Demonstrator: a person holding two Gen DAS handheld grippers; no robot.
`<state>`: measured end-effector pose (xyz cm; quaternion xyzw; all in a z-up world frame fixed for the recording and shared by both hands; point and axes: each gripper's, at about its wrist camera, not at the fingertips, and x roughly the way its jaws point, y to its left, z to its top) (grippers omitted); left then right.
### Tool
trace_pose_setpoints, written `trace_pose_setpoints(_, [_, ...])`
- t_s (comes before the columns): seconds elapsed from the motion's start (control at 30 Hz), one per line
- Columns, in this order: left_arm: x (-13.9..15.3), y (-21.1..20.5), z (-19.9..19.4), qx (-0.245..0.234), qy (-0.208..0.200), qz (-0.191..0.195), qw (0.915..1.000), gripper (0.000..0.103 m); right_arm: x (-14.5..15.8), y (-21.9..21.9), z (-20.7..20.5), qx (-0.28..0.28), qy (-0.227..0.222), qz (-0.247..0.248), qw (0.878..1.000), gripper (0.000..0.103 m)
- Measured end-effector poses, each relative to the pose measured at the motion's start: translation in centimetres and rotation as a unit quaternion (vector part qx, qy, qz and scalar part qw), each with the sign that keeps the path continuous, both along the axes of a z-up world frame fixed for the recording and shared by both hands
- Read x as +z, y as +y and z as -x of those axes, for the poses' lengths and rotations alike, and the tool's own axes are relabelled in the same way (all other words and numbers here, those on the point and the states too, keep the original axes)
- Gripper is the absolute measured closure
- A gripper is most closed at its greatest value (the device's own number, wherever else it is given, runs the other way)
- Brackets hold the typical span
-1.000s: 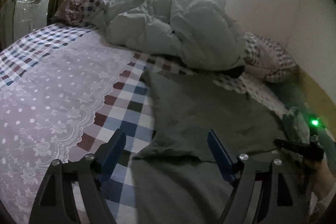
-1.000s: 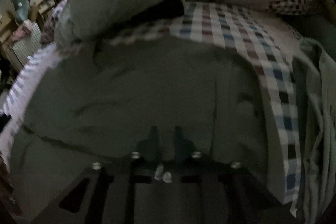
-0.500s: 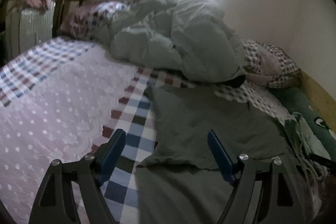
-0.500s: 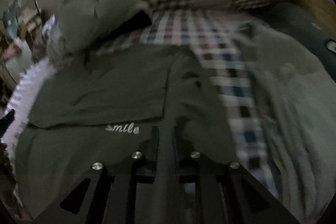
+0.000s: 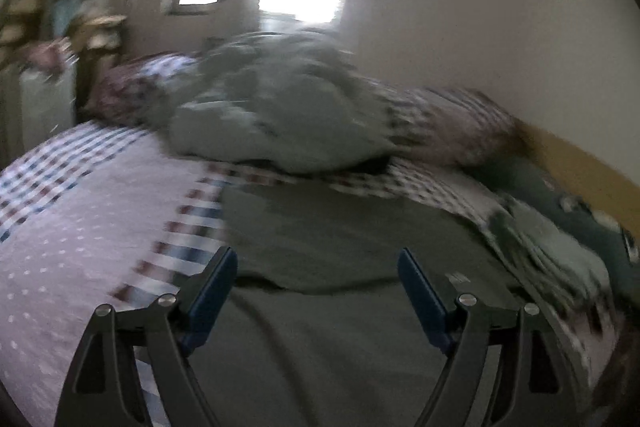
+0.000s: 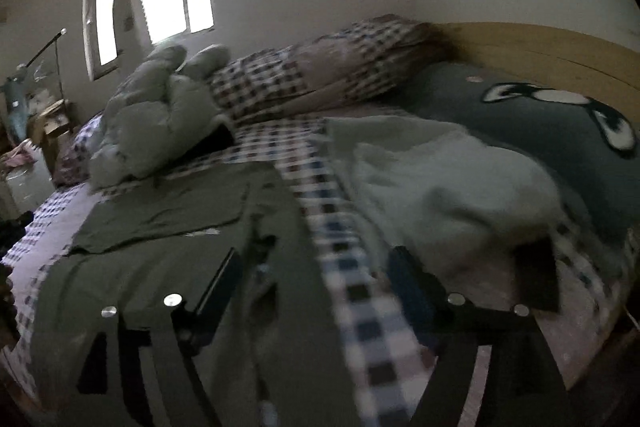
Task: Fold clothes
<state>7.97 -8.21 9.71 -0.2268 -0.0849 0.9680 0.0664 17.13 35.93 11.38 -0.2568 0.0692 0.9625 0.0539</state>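
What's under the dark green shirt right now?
The shirt lies flat on the checked bedsheet, which shows along its right edge. Whatever lies beneath its middle is covered.

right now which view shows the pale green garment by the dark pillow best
The right wrist view: the pale green garment fills its right half, lying against the dark pillow. The left wrist view shows only a blurred strip at its right edge.

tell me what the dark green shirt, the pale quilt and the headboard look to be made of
Shirt: thin knit, probably cotton jersey, matte; it lies flat with soft creases and a limp folded edge.
Quilt: padded, filled fabric, matte; it stands in thick puffy rolls.
Headboard: looks like wood or wood laminate, smooth and yellowish; blur hides any grain.
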Motion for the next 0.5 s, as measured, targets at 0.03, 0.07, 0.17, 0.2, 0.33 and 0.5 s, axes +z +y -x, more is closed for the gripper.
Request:
trace_pose_setpoints(0.03, [-0.1, 1.9, -0.6, -0.019, 0.000, 0.011, 0.9998, 0.018, -0.1, 0.5, -0.6, -0.004, 0.002, 0.005, 1.000, 0.019])
trace_pose_setpoints(0.07, [-0.2, 3.9, -1.3, -0.035, -0.003, 0.017, 0.9992, 0.018, -0.2, 0.9, -1.1, -0.007, 0.004, 0.010, 1.000, 0.018])
trace_pose_setpoints(0.17, [-1.1, 9.9, -3.9, -0.089, -0.021, 0.023, 0.9956, 0.018, -0.7, 2.3, -2.6, -0.023, 0.021, 0.017, 0.999, 0.015])
trace_pose_setpoints(0.2, [-1.5, 11.8, -4.8, -0.108, -0.029, 0.023, 0.9934, 0.017, -0.7, 2.7, -3.2, -0.030, 0.029, 0.016, 0.999, 0.015])
trace_pose_setpoints(0.33, [-2.7, 19.3, -8.9, -0.187, -0.058, 0.026, 0.9803, 0.017, -0.6, 4.8, -4.5, -0.049, 0.050, 0.038, 0.997, 0.012])
trace_pose_setpoints(0.5, [-3.8, 26.2, -13.0, -0.236, -0.068, 0.026, 0.9689, 0.017, -0.9, 7.9, -5.8, -0.065, 0.061, 0.076, 0.993, 0.012])
